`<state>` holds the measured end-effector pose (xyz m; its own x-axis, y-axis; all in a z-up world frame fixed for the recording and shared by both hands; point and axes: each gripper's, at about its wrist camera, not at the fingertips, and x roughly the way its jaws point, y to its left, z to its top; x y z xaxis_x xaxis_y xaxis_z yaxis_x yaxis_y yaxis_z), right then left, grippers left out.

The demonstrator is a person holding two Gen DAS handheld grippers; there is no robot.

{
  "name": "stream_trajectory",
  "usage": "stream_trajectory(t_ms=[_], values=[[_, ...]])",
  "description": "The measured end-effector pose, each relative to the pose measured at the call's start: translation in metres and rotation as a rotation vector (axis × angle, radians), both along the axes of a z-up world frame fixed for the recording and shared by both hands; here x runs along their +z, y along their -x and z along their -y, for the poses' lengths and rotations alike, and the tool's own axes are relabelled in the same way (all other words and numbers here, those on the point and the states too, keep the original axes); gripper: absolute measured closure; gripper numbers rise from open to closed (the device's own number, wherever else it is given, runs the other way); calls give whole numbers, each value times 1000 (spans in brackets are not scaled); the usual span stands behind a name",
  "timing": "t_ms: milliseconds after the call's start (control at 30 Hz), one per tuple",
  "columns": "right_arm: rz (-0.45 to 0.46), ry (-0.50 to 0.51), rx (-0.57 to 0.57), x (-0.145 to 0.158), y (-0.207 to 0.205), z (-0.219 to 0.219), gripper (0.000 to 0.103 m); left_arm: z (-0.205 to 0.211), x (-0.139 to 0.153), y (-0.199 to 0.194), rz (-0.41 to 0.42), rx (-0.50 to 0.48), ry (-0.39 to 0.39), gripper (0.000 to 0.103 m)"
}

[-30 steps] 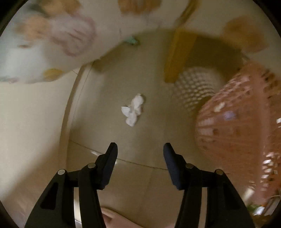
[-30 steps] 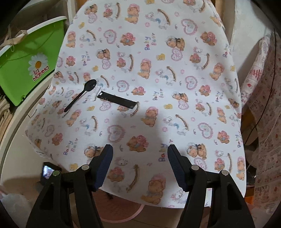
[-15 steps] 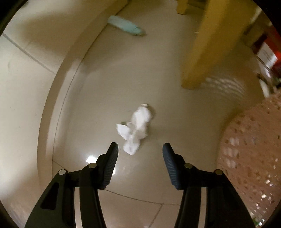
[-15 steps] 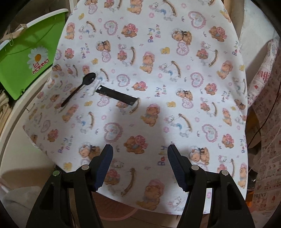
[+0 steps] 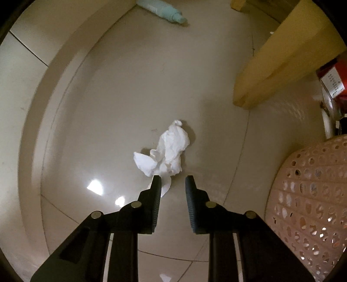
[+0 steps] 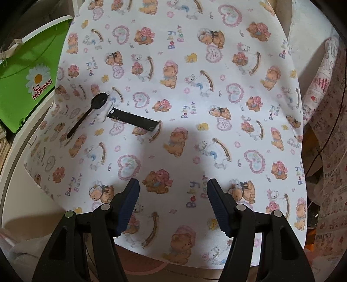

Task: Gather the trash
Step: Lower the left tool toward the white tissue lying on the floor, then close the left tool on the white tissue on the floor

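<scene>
The left gripper [image 5: 173,180] points straight down at the floor [image 5: 121,91], and its jaws have just been closing to a narrow gap. Nothing is pinched yet: the tissue [image 5: 167,153], a crumpled white wad, lies on the tiles just beyond the fingertips, with only a thin tail of it running behind the left finger.

To do this pickup well, the jaws would better straddle the thick middle of the wad than nip that trailing strip, which may tear or slip. As narrow as they stand now, they look likely to close short of the bulk; I would widen them a little, go forward and down until the tips meet the floor on both sides, then squeeze. The basket [image 5: 308,208] stands close at the right, a short carry away.

The left view alone shows the floor things: a pale green bottle [image 5: 162,10] lying at the far wall, a yellow wooden leg [image 5: 273,63], and the basket.

The right view alone shows the table [image 6: 195,86] under its bear-print cloth, with a black spoon [image 6: 86,115] and a black wrapper [image 6: 133,119] side by side near a green box [image 6: 28,82]. The right gripper [image 6: 173,188] hangs over it, jaws apart and empty.
</scene>
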<state>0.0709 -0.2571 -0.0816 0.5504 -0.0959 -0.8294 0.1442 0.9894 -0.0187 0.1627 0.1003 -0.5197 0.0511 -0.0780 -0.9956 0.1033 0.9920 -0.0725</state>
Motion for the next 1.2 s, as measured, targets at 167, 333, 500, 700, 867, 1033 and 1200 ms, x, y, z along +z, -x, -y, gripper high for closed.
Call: stream_trajectory(t_ms=[167, 333, 500, 700, 867, 1033, 1200], values=[[8, 9, -12, -1, -1, 0, 36, 2, -3, 8, -1, -8, 23, 103], [22, -26, -21, 6, -6, 1, 36, -5, 15, 17, -11, 40, 47, 103], [74, -36, -25, 20, -2, 1, 36, -18, 26, 16, 6, 78, 39, 84], [43, -24, -14, 11, 8, 5, 36, -13, 10, -8, 9, 61, 40, 62], [14, -25, -36, 2, -1, 12, 36, 1, -7, -22, -18, 6, -20, 65], [0, -97, -35, -1, -18, 15, 36, -10, -12, -19, -38, 46, -12, 97], [-40, -130, 49, -4, -59, 1, 36, -35, -1, -1, -57, 108, -10, 97]])
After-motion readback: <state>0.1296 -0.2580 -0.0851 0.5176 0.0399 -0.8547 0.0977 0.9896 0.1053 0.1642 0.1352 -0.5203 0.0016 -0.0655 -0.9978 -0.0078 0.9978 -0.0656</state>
